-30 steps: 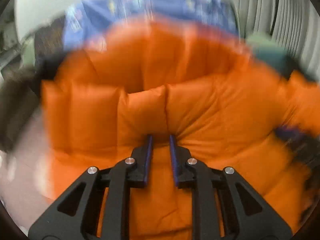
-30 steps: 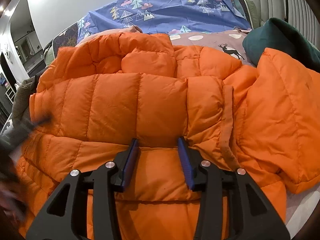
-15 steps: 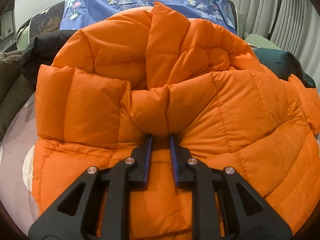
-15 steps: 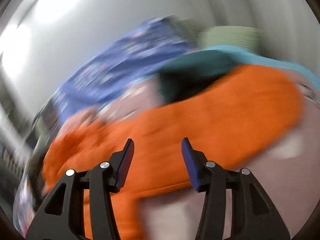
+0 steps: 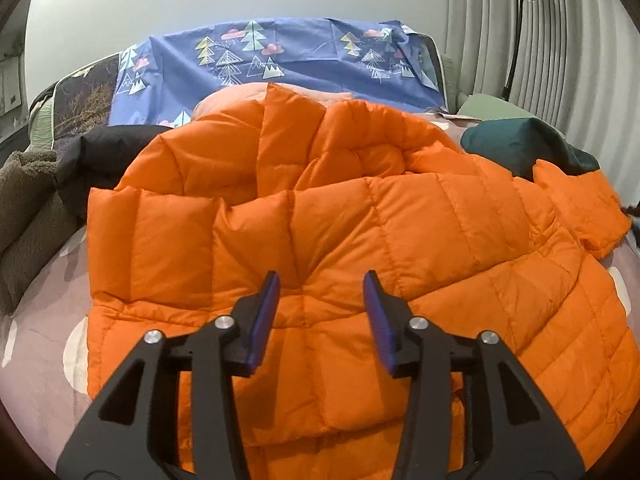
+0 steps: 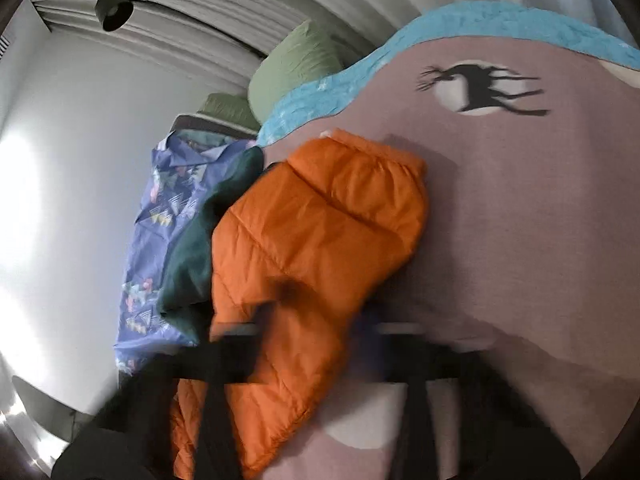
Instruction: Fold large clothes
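My left gripper [image 5: 320,312] hangs just over the orange down jacket [image 5: 360,240]; its jaws have just been opening and now stand moderately apart, with nothing pinched between the blue pads, only quilted fabric below them. The jacket is spread across the middle of the bed [image 5: 36,380], and its left side is turned inward in 1 thick layer over the body, so I judge that first fold to be laid. Over to my right gripper [image 6: 316,320]: it is smeared by blur in its own view, and its jaws have just been closing and are now shut; the orange sleeve [image 6: 320,220] lies right at the tips, but whether any cloth is pinched I cannot tell. That sleeve stretches out flat toward the right edge of the bed, beside a dark green garment [image 6: 192,252] and the blue tree-print sheet [image 6: 160,200]. What is left, by my reckoning: bring this sleeve and the right side over the body, then double the bundle from hem to collar. Puffy filling will likely spring back, so each fold wants pressing down.
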Available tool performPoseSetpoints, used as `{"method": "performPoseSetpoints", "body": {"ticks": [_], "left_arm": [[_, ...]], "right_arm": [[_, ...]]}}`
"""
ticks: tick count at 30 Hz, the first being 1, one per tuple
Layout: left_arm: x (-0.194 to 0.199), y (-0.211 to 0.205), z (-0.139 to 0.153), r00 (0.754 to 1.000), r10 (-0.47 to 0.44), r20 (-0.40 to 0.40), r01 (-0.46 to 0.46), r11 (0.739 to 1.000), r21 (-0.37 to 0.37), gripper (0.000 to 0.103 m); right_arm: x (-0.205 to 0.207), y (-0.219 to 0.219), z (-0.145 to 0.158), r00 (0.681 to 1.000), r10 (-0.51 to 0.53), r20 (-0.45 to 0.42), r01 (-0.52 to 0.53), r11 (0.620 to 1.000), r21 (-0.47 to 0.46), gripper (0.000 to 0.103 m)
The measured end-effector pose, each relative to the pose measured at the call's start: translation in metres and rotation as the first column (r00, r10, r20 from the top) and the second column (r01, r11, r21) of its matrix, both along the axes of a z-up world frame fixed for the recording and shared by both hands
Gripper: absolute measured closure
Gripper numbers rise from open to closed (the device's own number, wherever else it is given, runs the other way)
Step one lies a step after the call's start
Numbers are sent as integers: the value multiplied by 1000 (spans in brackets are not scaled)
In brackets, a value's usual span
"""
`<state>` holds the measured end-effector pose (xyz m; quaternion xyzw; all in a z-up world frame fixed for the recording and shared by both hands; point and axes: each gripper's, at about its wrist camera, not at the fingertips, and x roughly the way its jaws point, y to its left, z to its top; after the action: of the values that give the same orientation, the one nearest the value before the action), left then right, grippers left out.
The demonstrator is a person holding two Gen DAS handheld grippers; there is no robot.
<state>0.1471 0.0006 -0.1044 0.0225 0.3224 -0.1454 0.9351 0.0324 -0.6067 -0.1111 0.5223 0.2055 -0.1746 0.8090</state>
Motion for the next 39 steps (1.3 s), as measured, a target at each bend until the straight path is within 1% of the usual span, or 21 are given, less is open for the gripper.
{"method": "performPoseSetpoints", "body": {"ticks": [2, 4, 5, 8, 10, 11, 13, 14, 15, 16, 17, 18, 19, 21, 22, 24, 26, 28, 33, 36, 39], "left_arm": [[2, 3, 1, 1000, 6, -12, -6, 1000, -25, 55], [5, 9, 0, 999, 15, -36, -18, 998, -67, 51], [6, 11, -1, 999, 20, -46, -24, 996, -83, 48], [8, 20, 1, 997, 29, -68, -37, 992, -123, 45], [4, 27, 7, 997, 26, -68, -37, 987, -154, 45], [2, 30, 11, 997, 22, -68, -34, 984, -172, 45], [-4, 43, 20, 998, 12, -66, -27, 973, -229, 43], [-6, 49, 25, 998, 6, -65, -23, 966, -257, 41], [-9, 56, 28, 998, -1, -65, -18, 958, -286, 39], [-12, 64, 32, 998, -10, -66, -11, 948, -318, 37], [-14, 69, 34, 998, -16, -68, -8, 941, -339, 36], [-17, 74, 35, 997, -20, -71, -7, 935, -355, 32], [-19, 80, 37, 997, -26, -76, -4, 927, -374, 31], [-22, 86, 37, 996, -35, -82, 0, 916, -402, 27], [-23, 88, 36, 996, -38, -86, -1, 911, -412, 26], [-23, 89, 35, 994, -45, -96, -1, 901, -434, 25], [-23, 88, 34, 993, -56, -106, 2, 891, -454, 24], [-22, 85, 34, 990, -85, -111, 21, 875, -484, 21], [-19, 79, 34, 984, -127, -127, 43, 855, -517, 19], [-22, 80, 38, 981, -159, -110, 72, 827, -557, 17], [-26, 77, 43, 979, -187, -86, 108, 823, -558, 14]], "right_arm": [[4, 19, 29, 998, 34, 51, -30, 996, -90, 98], [17, 60, 65, 981, 156, 113, -133, 973, -187, 98], [23, 82, 80, 966, 218, 141, -183, 957, -226, 98], [44, 169, 122, 887, 425, 180, -335, 862, -381, 99], [56, 233, 137, 799, 572, 186, -448, 772, -451, 99], [64, 271, 137, 738, 652, 173, -518, 712, -473, 98], [73, 322, 129, 654, 746, 126, -609, 617, -499, 98], [76, 347, 121, 612, 786, 81, -651, 560, -513, 98], [82, 381, 109, 562, 827, 6, -699, 479, -531, 97], [86, 402, 96, 526, 848, -56, -733, 419, -536, 96], [87, 421, 83, 485, 865, -124, -770, 356, -529, 92], [87, 443, 63, 433, 878, -205, -814, 284, -507, 86], [86, 456, 49, 403, 878, -258, -838, 240, -490, 83], [87, 468, 32, 376, 872, -314, -856, 197, -477, 72], [85, 470, 27, 364, 874, -323, -862, 185, -471, 70], [81, 468, 26, 356, 878, -319, -863, 178, -472, 63], [70, 463, 27, 361, 880, -308, -860, 187, -475, 59], [72, 452, 29, 370, 882, -292, -858, 204, -472, 55], [68, 439, 14, 388, 872, -298, -875, 247, -415, 54], [70, 439, 5, 385, 870, -307, -882, 249, -401, 54], [69, 440, -1, 384, 869, -313, -885, 250, -392, 54]]}}
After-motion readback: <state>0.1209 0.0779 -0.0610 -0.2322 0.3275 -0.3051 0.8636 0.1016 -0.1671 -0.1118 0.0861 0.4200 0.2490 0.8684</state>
